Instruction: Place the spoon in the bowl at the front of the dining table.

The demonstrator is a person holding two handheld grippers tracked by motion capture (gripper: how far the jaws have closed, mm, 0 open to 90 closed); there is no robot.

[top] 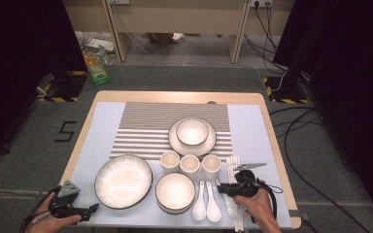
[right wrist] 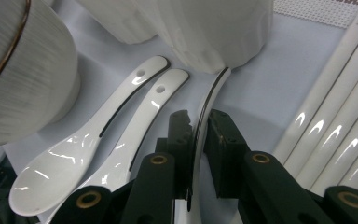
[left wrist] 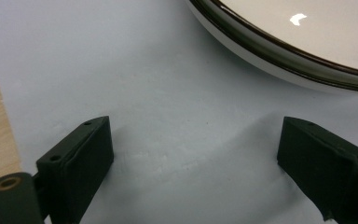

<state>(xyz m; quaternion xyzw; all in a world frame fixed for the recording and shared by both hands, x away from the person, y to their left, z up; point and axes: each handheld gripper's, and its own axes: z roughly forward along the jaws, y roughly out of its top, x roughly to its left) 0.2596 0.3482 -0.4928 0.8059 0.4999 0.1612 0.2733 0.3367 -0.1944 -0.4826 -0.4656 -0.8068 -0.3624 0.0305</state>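
High view: the right gripper (top: 227, 190) works near the worktop (top: 272, 131) front right corner, with the spoon (top: 229, 201) under its fingers. Two more spoons (top: 206, 204) lie just left of those fingers, a row of cups (top: 190, 165) stands just beyond them, and the chopsticks (top: 234, 167) run along their right side, so room is tight on every side but the near one. The left gripper (top: 91, 209) rests at the front left, its fingers pointing toward the large plate (top: 123, 180), with bare mat all around them.

Left gripper view: the fingers (left wrist: 81, 154) stand wide apart with nothing between them, low over the pale mat (left wrist: 168, 93). The dark-rimmed plate edge lies ahead and to the right, apart from the fingers; the wooden worktop edge shows at far left.

Right gripper view: the spoon (right wrist: 209, 100) is glossy white with a dark rim line, turned on its edge, its handle tip reaching up to the base of a cup (right wrist: 214, 32). The fingers (right wrist: 179, 135) are clamped on the spoon's handle from both sides, though whether both pads press fully is hard to judge at this angle. A bowl (right wrist: 23, 70) stands well left of the fingers.
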